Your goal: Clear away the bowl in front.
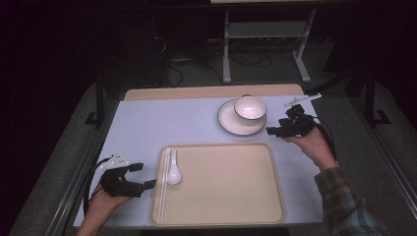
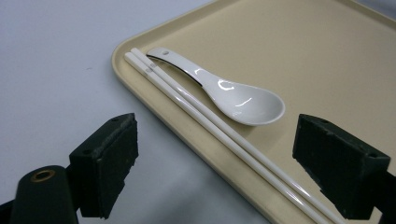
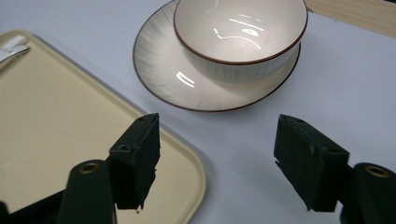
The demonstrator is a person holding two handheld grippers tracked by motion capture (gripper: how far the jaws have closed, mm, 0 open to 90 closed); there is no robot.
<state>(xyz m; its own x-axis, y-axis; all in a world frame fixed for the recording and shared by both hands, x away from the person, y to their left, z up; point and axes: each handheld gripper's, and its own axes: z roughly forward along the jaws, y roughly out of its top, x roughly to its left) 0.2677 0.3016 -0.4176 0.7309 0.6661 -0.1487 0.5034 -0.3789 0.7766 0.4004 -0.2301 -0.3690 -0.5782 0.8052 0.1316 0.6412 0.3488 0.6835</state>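
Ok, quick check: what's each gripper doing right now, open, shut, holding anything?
Left gripper: open, holding nothing, at the tray's edge by the chopsticks.
Right gripper: open, holding nothing, facing the plate and bowl.

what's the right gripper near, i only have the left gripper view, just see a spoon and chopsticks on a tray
Observer: The right gripper points at a bowl sitting on a plate, jaws open, touching neither.
Operator: is the plate on the tray
Observer: No, it rests on the table just beyond the tray, at its far right corner.
Operator: anything in the bowl
Observer: In the right gripper view it looks empty.
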